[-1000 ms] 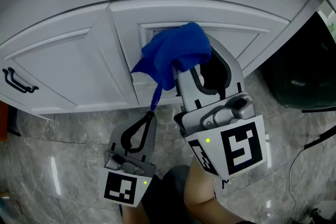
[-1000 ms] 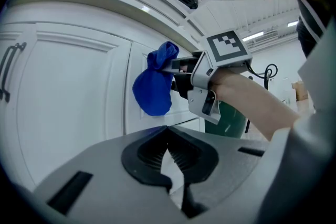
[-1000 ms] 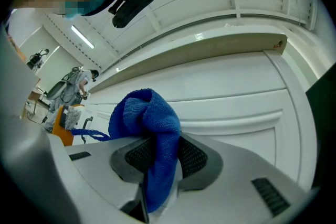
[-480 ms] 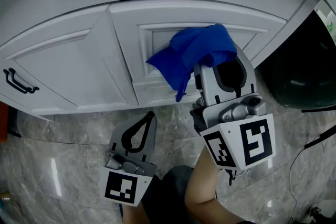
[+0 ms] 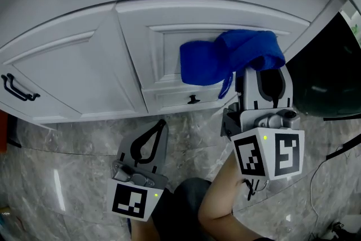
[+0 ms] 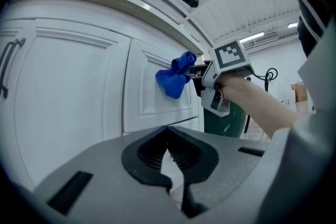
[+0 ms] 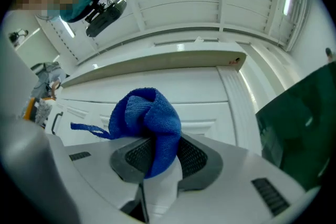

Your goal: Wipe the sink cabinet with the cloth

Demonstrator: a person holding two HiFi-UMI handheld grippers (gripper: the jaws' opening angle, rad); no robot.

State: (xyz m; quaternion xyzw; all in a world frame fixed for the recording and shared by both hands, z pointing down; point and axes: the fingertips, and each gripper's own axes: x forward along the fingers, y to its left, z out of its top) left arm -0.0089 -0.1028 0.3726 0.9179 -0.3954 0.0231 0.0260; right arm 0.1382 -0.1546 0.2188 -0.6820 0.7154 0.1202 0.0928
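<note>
A blue cloth (image 5: 228,56) is bunched against the right door (image 5: 169,59) of the white sink cabinet, over its inset panel. My right gripper (image 5: 269,73) is shut on the cloth (image 7: 149,123), which bulges out above its jaws. The cloth (image 6: 176,77) shows as a blue wad on the door in the left gripper view, with the right gripper (image 6: 202,73) behind it. My left gripper (image 5: 153,138) hangs low over the floor, its jaws shut with nothing in them (image 6: 170,157).
The right door has a small black knob (image 5: 193,100) below the cloth. The left door carries a black handle (image 5: 17,87). A dark green bin (image 5: 324,76) stands right of the cabinet. Grey marble floor (image 5: 67,161) lies below, with a cable (image 5: 333,158) at right.
My right gripper has carried the cloth to the right across the door panel, uncovering the black knob. The left gripper has stayed put.
</note>
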